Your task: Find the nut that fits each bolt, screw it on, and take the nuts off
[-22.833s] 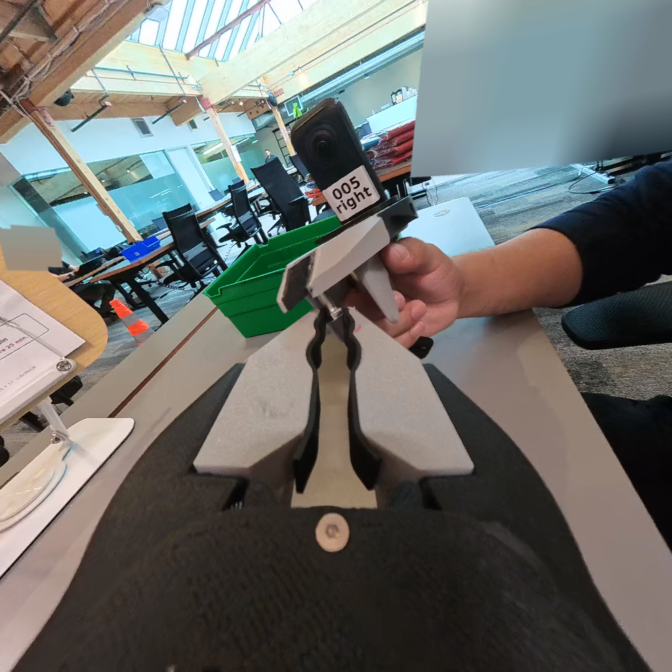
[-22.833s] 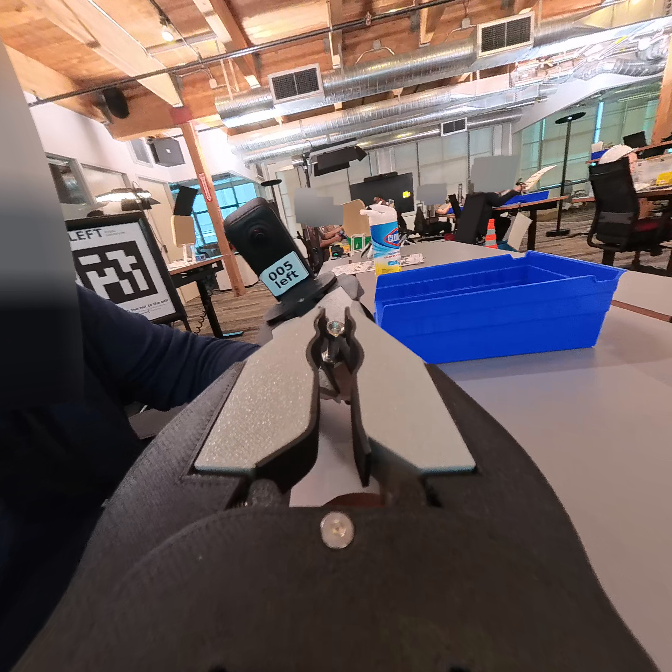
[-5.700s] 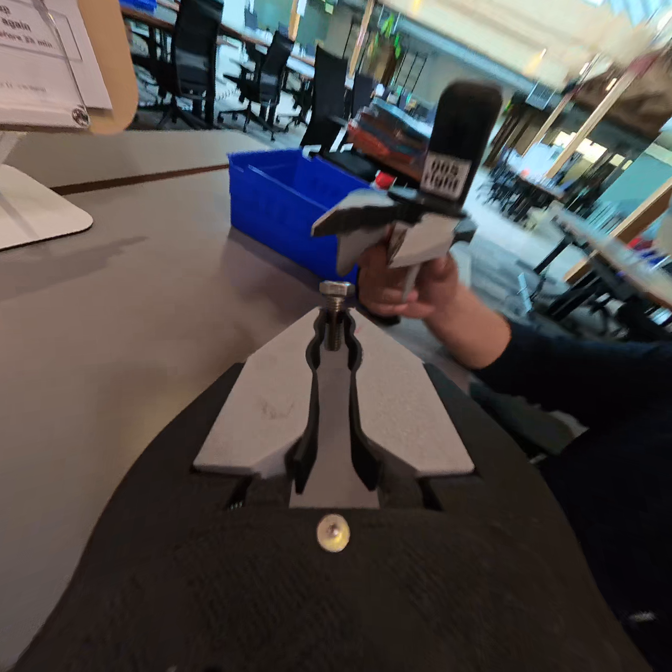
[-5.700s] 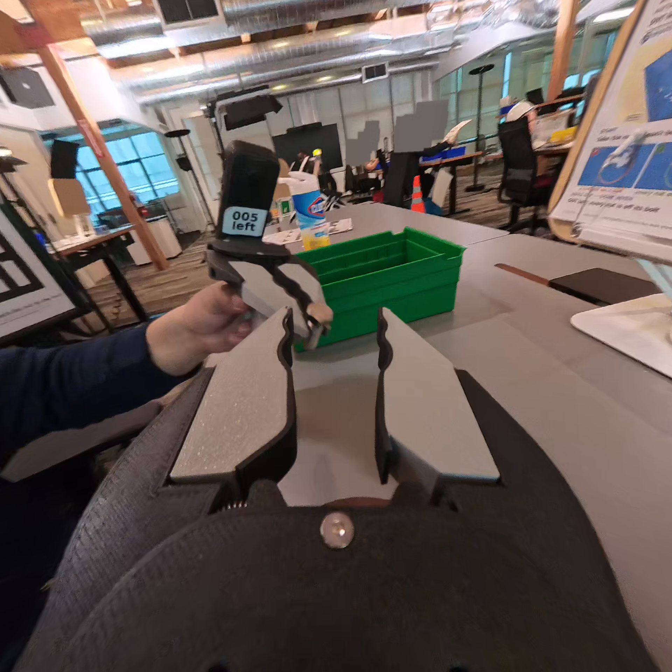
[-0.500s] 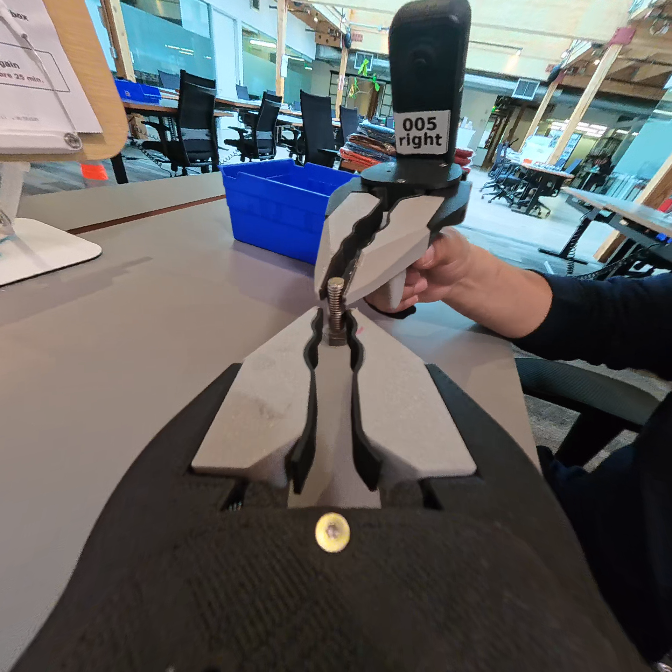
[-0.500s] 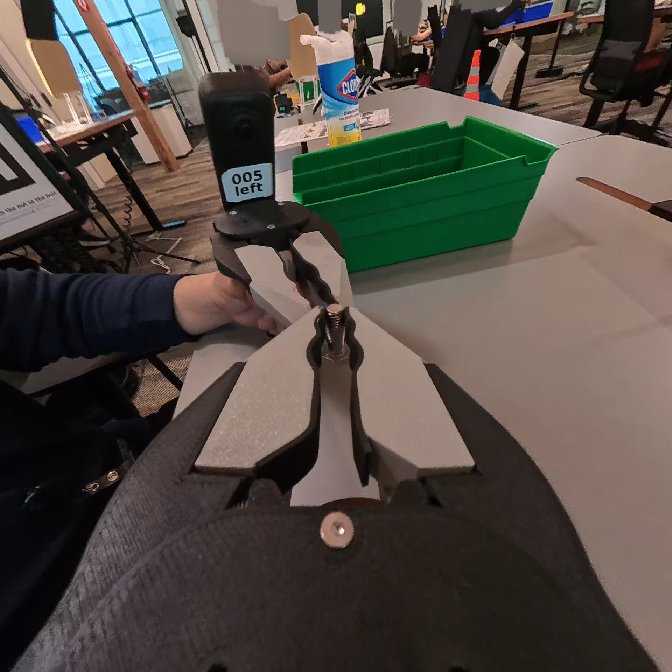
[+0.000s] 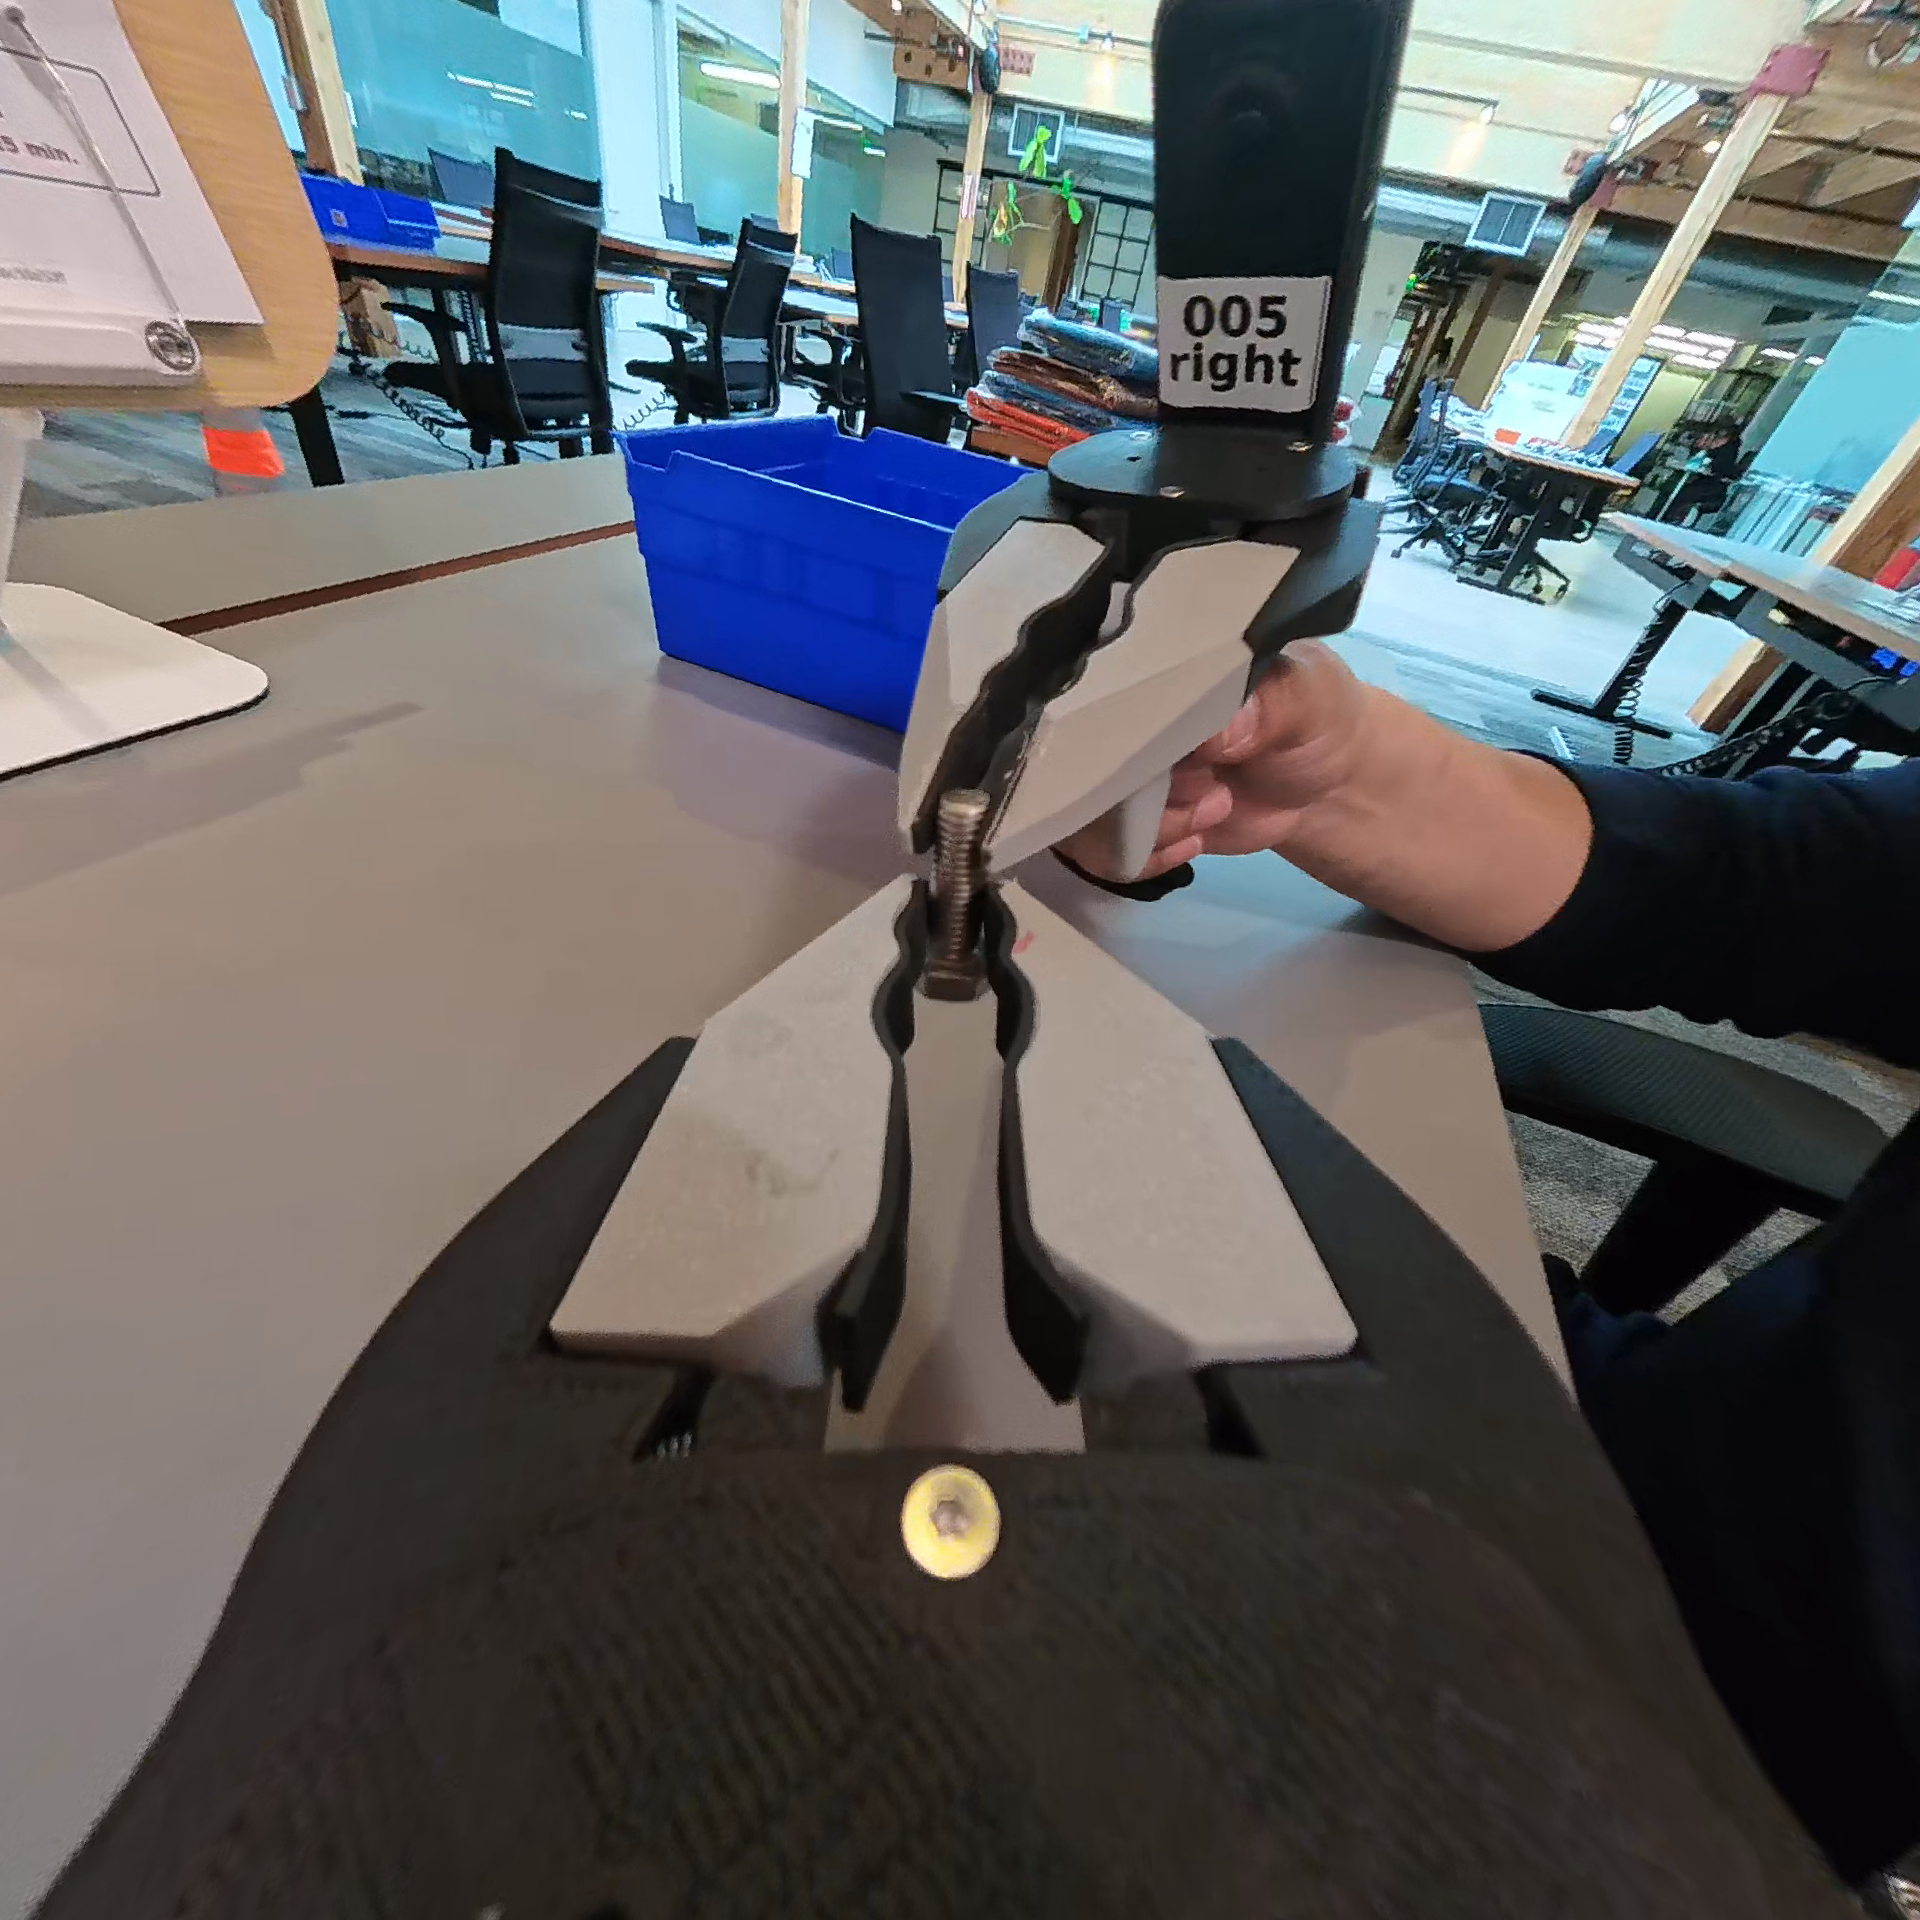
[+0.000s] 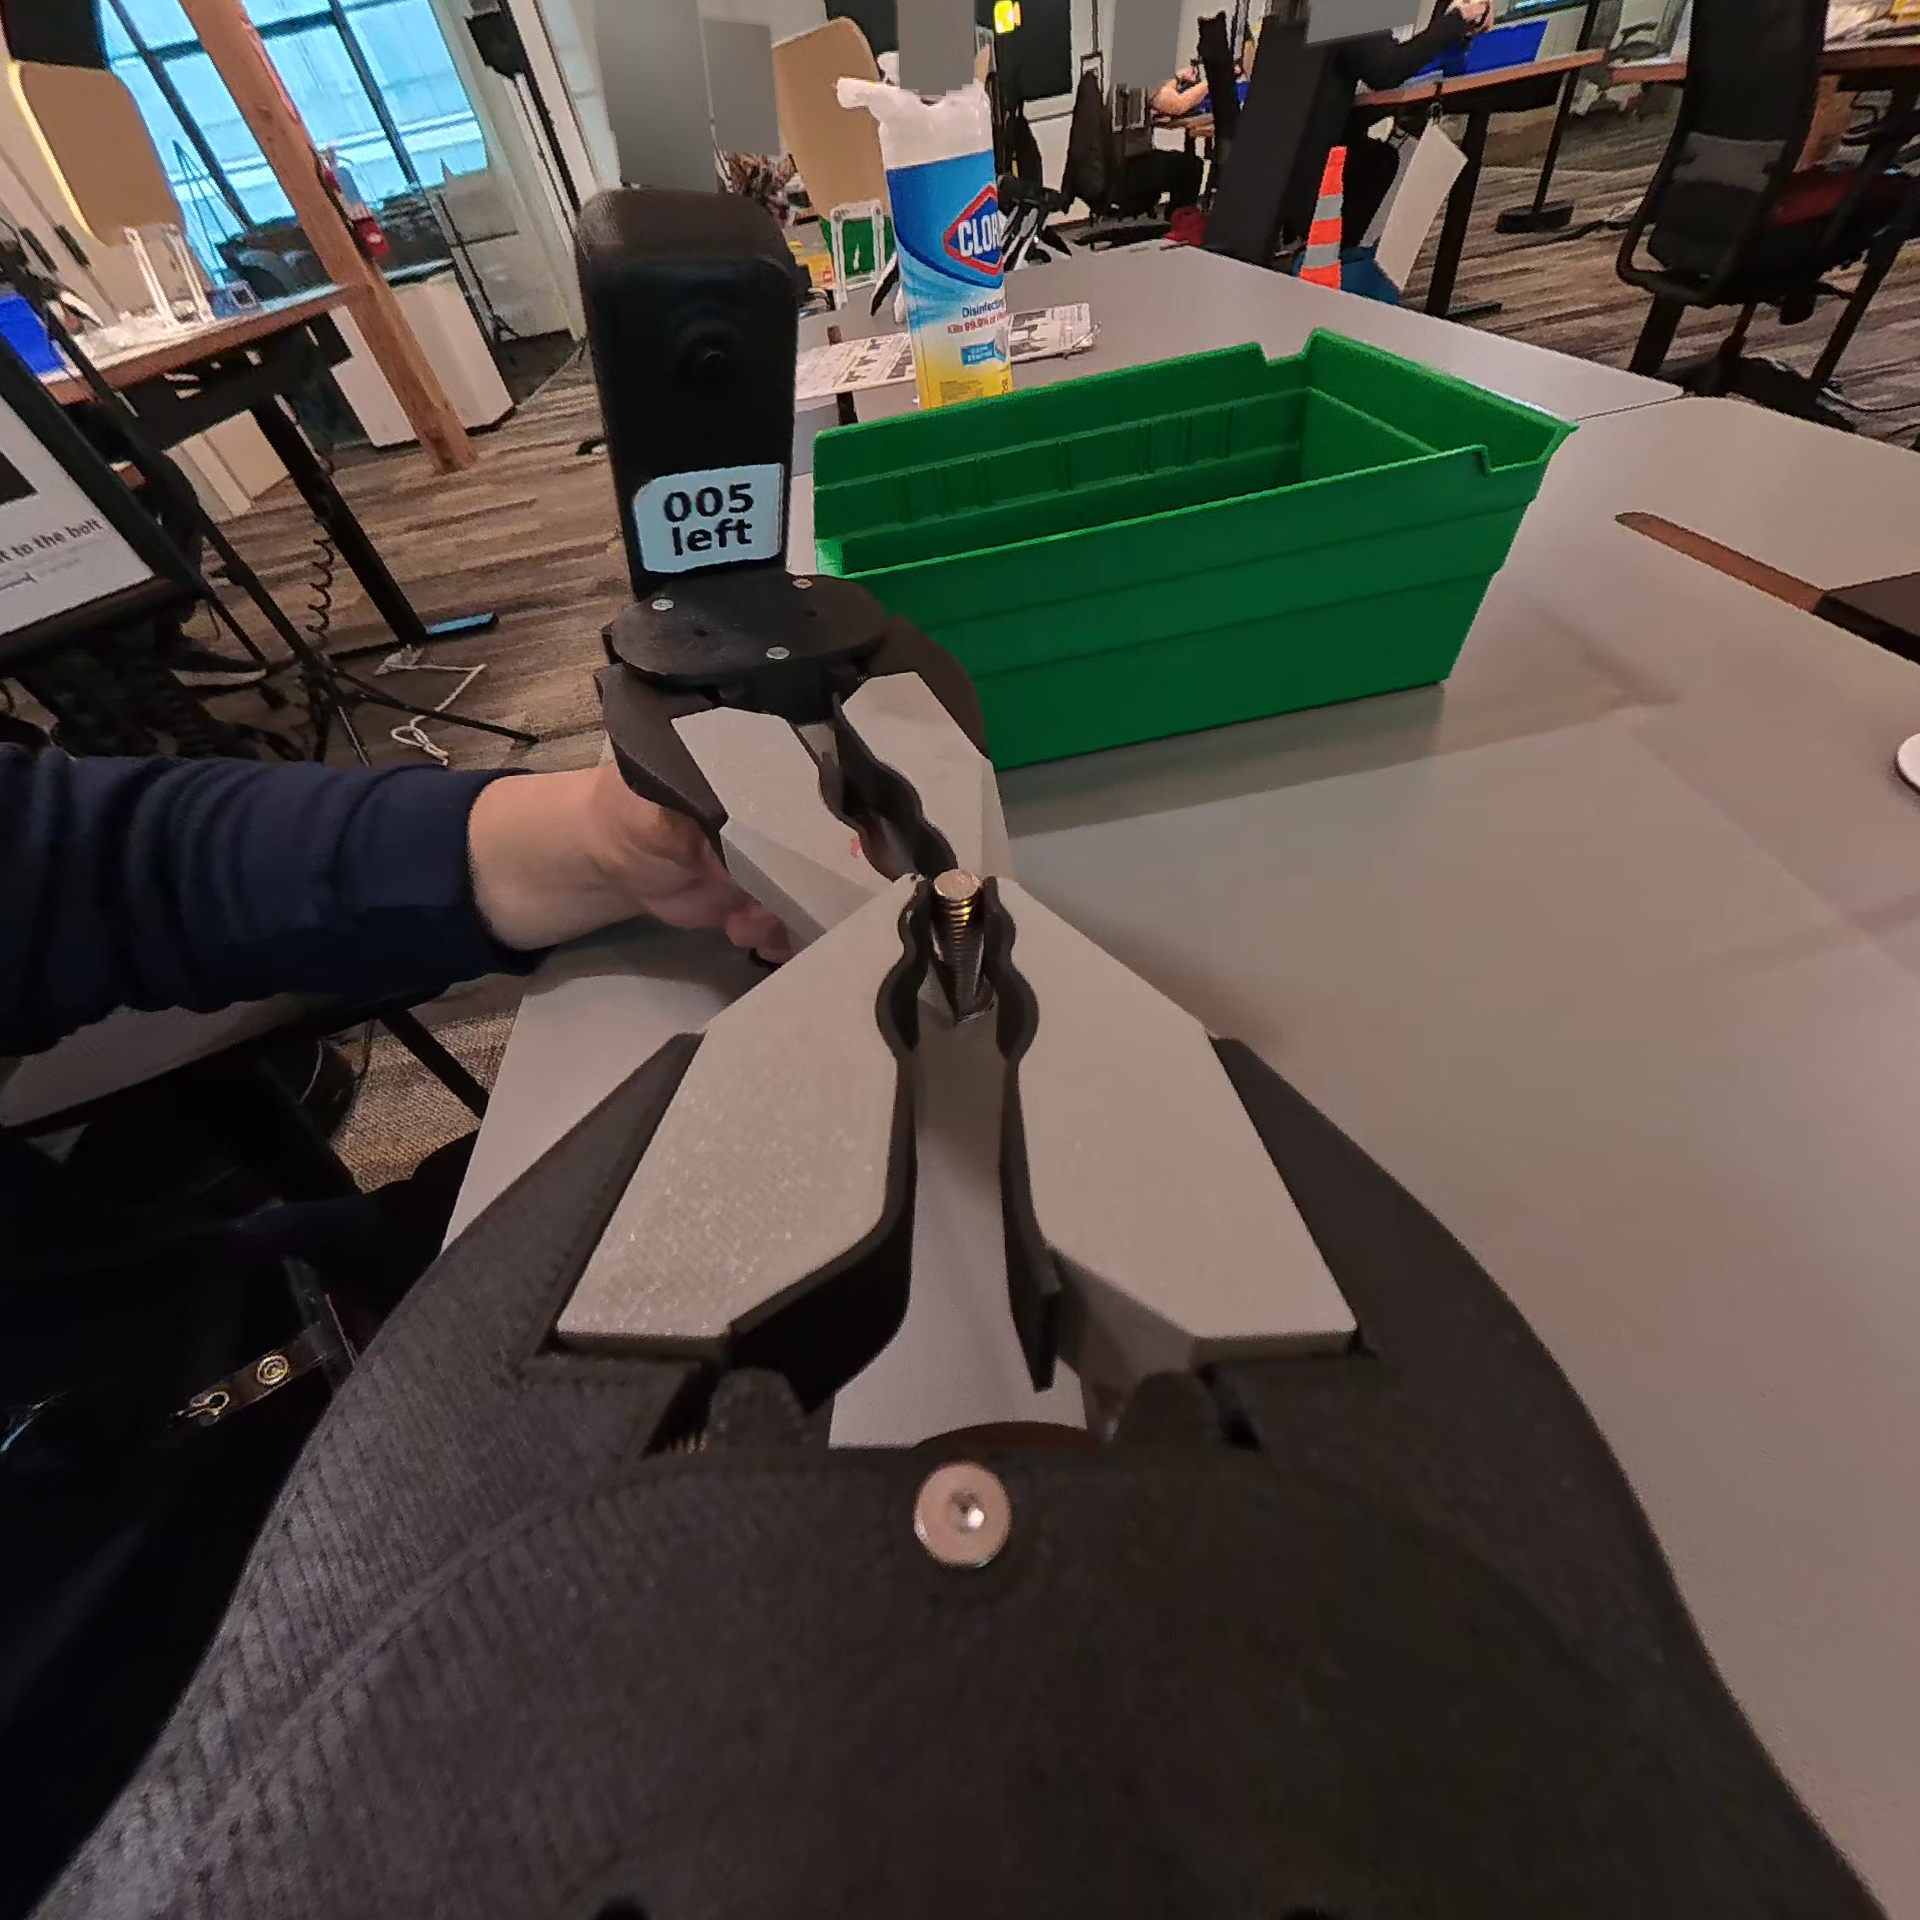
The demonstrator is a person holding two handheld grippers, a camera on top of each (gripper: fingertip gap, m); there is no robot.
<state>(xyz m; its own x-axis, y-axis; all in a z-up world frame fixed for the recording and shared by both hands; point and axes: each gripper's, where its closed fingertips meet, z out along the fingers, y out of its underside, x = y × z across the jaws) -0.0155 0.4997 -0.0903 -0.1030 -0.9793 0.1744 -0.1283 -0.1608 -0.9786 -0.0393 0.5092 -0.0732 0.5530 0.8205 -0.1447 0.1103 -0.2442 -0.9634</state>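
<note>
While both grippers meet tip to tip over the grey table, one bolt sits between them.

Left wrist view: left gripper is narrowed on the bolt at the hex head end, threaded shank pointing up and away. Right gripper comes in from the far right, a hand on its handle, its tips closed around the bolt's threaded end. Blue bin on the table behind, far centre. White stand base far left.

Right wrist view: right gripper is pinched on the threaded shank; bolt end face visible. Left gripper enters from the far left, touching the bolt's far end. Green bin just behind, wipes canister further back. No nut discernible.
</note>
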